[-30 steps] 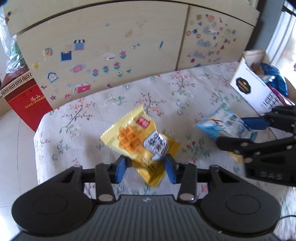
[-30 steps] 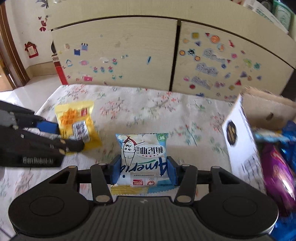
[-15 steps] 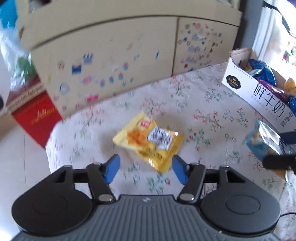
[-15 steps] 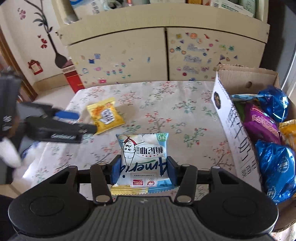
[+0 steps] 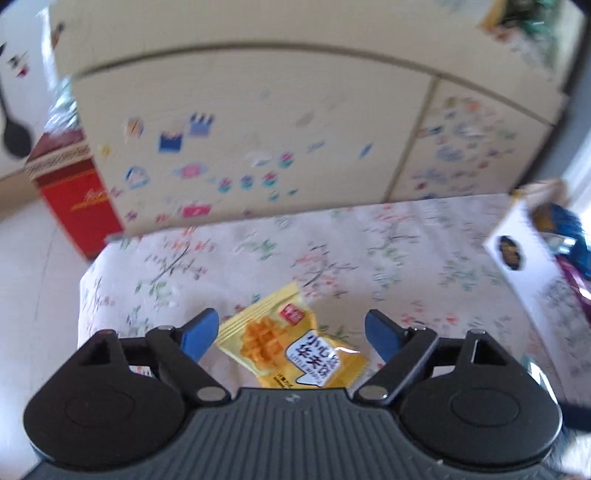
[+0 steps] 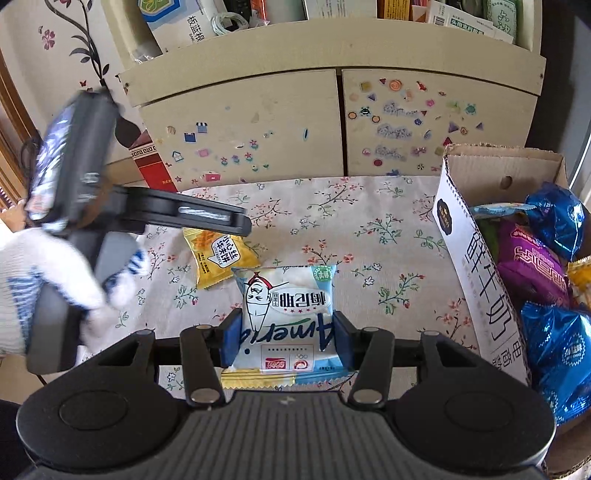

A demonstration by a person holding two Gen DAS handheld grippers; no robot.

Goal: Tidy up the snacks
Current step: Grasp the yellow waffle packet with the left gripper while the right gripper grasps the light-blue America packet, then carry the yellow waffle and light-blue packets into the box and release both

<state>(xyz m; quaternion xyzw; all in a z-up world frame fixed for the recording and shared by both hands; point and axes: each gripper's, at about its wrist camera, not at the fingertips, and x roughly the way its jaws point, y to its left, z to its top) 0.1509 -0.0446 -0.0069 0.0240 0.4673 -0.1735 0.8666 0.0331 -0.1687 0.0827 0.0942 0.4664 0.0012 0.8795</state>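
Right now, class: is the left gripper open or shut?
Open: the left gripper has blue fingers spread either side of the yellow snack packet, not touching it.

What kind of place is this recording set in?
Most likely a home living room or bedroom: a cabinet covered in children's stickers, a floral tablecloth, and a cluttered shelf above.
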